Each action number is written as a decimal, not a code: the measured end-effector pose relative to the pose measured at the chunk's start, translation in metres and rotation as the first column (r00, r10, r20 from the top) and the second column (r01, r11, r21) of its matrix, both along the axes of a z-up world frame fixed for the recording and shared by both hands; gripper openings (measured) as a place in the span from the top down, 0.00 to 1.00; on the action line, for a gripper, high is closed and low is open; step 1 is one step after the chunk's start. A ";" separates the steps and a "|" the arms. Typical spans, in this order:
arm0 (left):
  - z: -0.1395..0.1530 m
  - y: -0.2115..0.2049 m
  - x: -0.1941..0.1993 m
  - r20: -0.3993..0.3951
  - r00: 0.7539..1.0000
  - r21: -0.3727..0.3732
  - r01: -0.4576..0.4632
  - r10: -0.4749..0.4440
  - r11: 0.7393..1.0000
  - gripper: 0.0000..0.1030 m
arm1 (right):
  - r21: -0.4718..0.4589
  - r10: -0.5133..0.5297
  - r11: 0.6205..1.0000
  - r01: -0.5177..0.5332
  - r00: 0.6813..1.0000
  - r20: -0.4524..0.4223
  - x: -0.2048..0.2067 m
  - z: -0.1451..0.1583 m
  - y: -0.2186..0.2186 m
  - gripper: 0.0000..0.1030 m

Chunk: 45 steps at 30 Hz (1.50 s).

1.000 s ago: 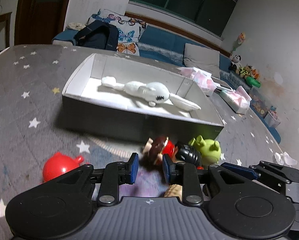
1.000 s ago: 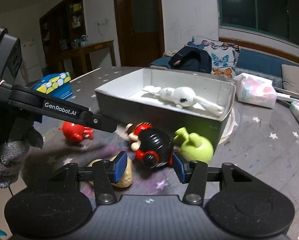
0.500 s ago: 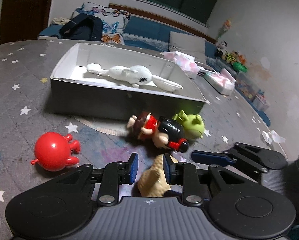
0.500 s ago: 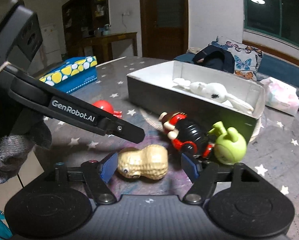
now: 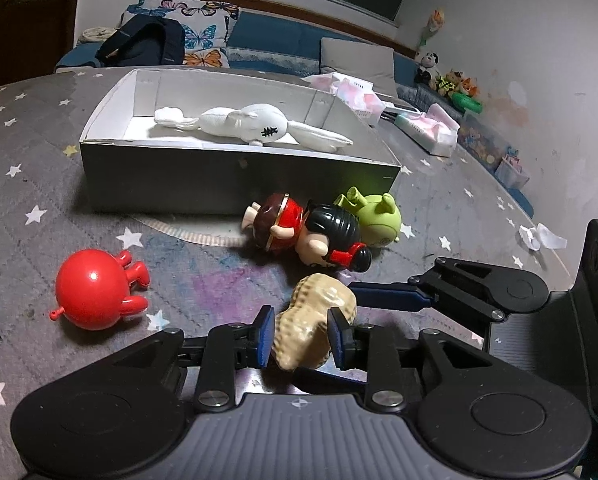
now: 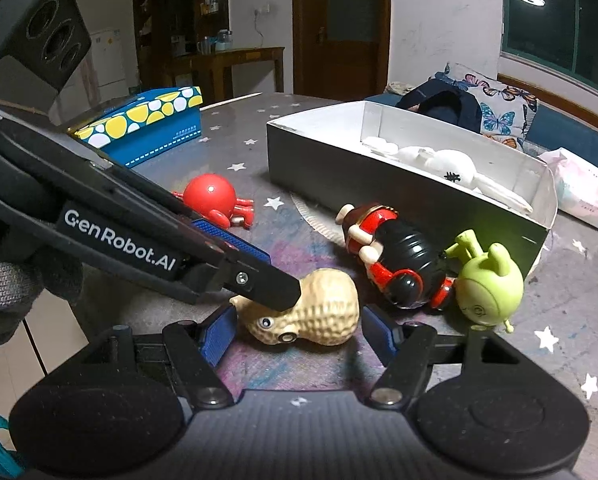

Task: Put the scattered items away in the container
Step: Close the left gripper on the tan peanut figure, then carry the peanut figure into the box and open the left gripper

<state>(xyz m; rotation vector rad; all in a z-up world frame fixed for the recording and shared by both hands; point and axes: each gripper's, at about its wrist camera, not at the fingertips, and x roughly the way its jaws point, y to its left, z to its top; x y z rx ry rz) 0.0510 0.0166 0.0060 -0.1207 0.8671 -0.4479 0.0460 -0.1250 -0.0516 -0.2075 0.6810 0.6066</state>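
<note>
One peanut toy (image 5: 317, 326) on the table sits between both grippers: left gripper (image 5: 301, 336) jaws opening, close around it; right gripper (image 6: 297, 330) part open, pads apart from it. Beyond: one doll (image 5: 311, 230), one green toy (image 5: 377, 216), one red toy (image 5: 93, 294). Farthest, one box (image 5: 239, 176) holding one white plush (image 5: 251, 124).

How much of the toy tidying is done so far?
One is done: the white plush rabbit lies inside the white box. In hand: the peanut toy sits between the left gripper, whose jaws are opening, and the right gripper also straddles it without touching. Left on the table: the red round toy, the black-haired doll and the green toy.
</note>
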 end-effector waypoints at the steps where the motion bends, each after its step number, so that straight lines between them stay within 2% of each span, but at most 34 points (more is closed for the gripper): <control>1: 0.000 0.000 0.001 -0.001 1.000 0.000 0.003 -0.003 1.000 0.69 | -0.001 0.001 1.000 -0.001 1.000 -0.001 0.000 -0.001 0.000 0.32; 12: -0.004 0.005 0.010 -0.032 0.999 -0.016 0.010 -0.011 1.000 0.63 | -0.006 0.009 1.000 -0.009 1.000 0.008 0.003 -0.004 0.002 0.33; 23: -0.004 -0.008 0.008 0.002 0.997 0.067 0.075 -0.075 0.995 0.59 | -0.008 0.013 1.000 -0.013 1.000 0.011 0.004 -0.005 0.003 0.33; 37: -0.007 -0.002 0.012 -0.028 0.997 0.015 0.072 -0.071 0.997 0.58 | 0.003 0.006 1.000 -0.006 1.000 0.009 0.003 -0.005 -0.001 0.33; 42: 0.001 0.002 0.006 -0.014 0.998 -0.001 0.059 -0.059 0.998 0.58 | 0.004 0.017 1.000 -0.017 1.000 0.024 -0.001 0.002 0.000 0.34; 45: 0.016 0.002 0.002 0.032 0.998 -0.005 0.051 -0.051 0.999 0.58 | 0.005 0.020 1.000 -0.020 0.998 0.061 -0.003 0.015 -0.001 0.34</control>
